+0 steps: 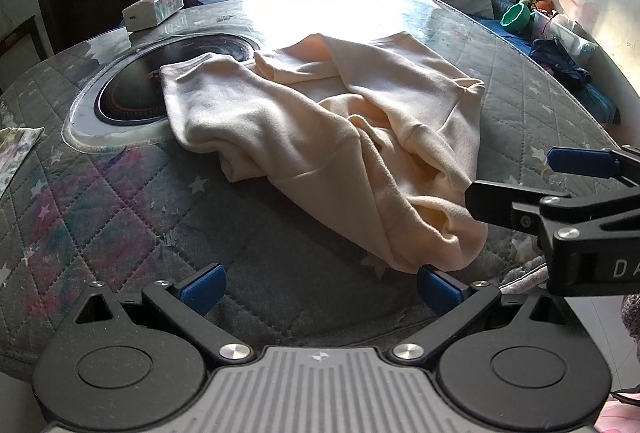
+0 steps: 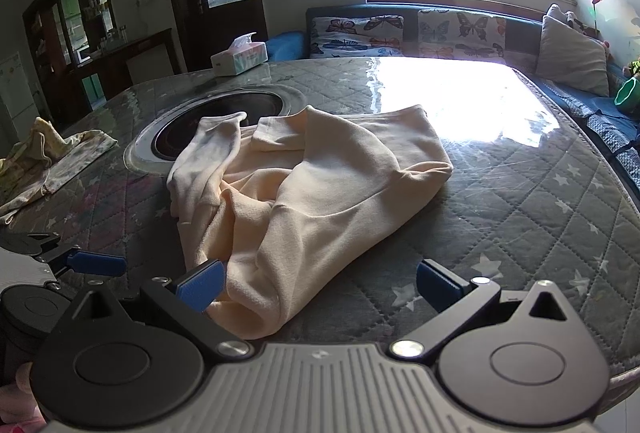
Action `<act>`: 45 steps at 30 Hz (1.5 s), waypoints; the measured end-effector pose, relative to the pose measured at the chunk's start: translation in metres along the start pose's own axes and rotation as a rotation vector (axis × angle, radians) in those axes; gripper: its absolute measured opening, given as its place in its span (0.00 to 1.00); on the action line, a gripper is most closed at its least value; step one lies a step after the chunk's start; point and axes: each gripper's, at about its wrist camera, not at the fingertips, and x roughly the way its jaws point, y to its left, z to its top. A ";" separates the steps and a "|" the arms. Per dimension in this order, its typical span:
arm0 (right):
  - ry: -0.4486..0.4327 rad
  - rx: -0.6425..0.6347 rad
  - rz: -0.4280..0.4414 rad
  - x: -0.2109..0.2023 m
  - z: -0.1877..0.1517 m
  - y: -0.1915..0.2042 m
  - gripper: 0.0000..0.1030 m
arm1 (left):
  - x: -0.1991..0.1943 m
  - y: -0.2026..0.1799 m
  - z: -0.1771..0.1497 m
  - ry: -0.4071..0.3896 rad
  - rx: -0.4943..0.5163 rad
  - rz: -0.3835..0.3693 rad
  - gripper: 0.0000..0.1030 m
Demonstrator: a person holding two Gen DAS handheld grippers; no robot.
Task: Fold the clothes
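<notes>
A pale peach garment [image 1: 328, 137] lies crumpled on the quilted grey table cover [image 1: 120, 217], with one end over the dark round inset. It also shows in the right wrist view [image 2: 312, 193]. My left gripper [image 1: 320, 291] is open and empty at the table's near edge, its right pad just below the garment's near end. My right gripper [image 2: 320, 287] is open, with the garment's near end lying between its fingers, close to the left pad [image 2: 202, 285]. The right gripper also shows at the right of the left wrist view [image 1: 540, 181].
A dark round inset [image 1: 176, 81] sits in the table at back left. A tissue box [image 1: 152, 7] stands at the far left edge. A floral cloth [image 2: 52, 161] lies at the table's left. A butterfly-print sofa [image 2: 400, 33] and a green bowl [image 1: 516, 17] are beyond.
</notes>
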 end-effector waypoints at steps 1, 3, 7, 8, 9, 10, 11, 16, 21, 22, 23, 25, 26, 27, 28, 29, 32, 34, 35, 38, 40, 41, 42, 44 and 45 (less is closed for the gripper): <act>0.000 0.000 0.000 0.000 0.000 0.000 1.00 | 0.000 0.000 0.000 0.000 0.000 0.001 1.00; -0.001 0.001 -0.001 0.000 0.000 0.000 1.00 | 0.001 0.000 0.000 0.002 0.000 0.002 1.00; -0.001 0.002 -0.001 0.000 0.000 0.000 1.00 | 0.001 0.000 0.001 0.002 0.000 0.001 1.00; -0.001 0.002 -0.001 0.000 0.000 0.000 1.00 | 0.001 0.000 0.001 0.003 0.001 0.002 1.00; -0.001 0.002 -0.002 0.000 0.000 0.000 1.00 | 0.001 -0.001 0.000 0.003 0.002 0.002 1.00; -0.001 0.002 -0.002 0.000 0.000 0.000 1.00 | 0.001 -0.001 0.001 0.003 0.003 0.002 1.00; -0.001 0.002 -0.002 0.000 0.000 0.000 1.00 | 0.001 -0.001 0.001 0.004 0.004 0.002 1.00; 0.000 0.001 0.000 0.000 0.000 0.000 1.00 | 0.001 -0.001 0.001 0.007 0.007 0.002 1.00; 0.001 -0.001 -0.001 0.000 0.001 0.000 1.00 | 0.002 -0.002 0.001 0.008 0.006 0.001 1.00; 0.001 -0.001 -0.002 0.000 0.001 0.000 1.00 | 0.002 -0.002 0.001 0.008 0.007 0.002 1.00; 0.002 -0.001 -0.001 0.000 0.001 0.001 1.00 | 0.002 -0.002 0.001 0.008 0.008 0.002 1.00; 0.002 -0.002 -0.001 0.000 0.001 0.001 1.00 | 0.002 -0.002 0.001 0.008 0.010 0.003 1.00; 0.002 -0.002 0.000 0.000 0.001 0.001 1.00 | 0.002 -0.002 0.001 0.008 0.010 0.003 1.00; 0.002 -0.003 0.001 0.000 0.001 0.001 1.00 | 0.002 -0.002 0.002 0.009 0.010 0.003 1.00; 0.002 -0.003 0.001 0.000 0.001 0.001 1.00 | 0.002 -0.002 0.002 0.009 0.010 0.003 1.00; 0.002 -0.003 0.002 0.000 0.001 0.001 1.00 | 0.002 -0.002 0.002 0.010 0.010 0.003 1.00; 0.002 -0.003 0.003 0.001 0.002 0.001 1.00 | 0.003 -0.002 0.002 0.011 0.010 0.003 1.00; 0.003 -0.004 0.003 0.001 0.002 0.002 1.00 | 0.003 -0.002 0.002 0.012 0.012 0.004 1.00; 0.003 -0.004 0.003 0.001 0.002 0.002 1.00 | 0.003 -0.002 0.003 0.012 0.012 0.004 1.00; 0.005 -0.004 0.003 0.002 0.003 0.002 1.00 | 0.003 -0.002 0.003 0.013 0.013 0.004 1.00; 0.005 -0.004 0.004 0.002 0.003 0.002 1.00 | 0.003 -0.003 0.003 0.015 0.012 0.003 1.00; 0.006 -0.005 0.004 0.002 0.003 0.002 1.00 | 0.004 -0.003 0.003 0.016 0.012 0.004 1.00; 0.006 -0.005 0.005 0.002 0.003 0.002 1.00 | 0.004 -0.003 0.003 0.017 0.012 0.003 1.00; 0.006 -0.005 0.006 0.002 0.003 0.002 1.00 | 0.004 -0.003 0.003 0.017 0.013 0.003 1.00; 0.006 -0.005 0.007 0.002 0.003 0.002 1.00 | 0.004 -0.003 0.004 0.018 0.013 0.002 1.00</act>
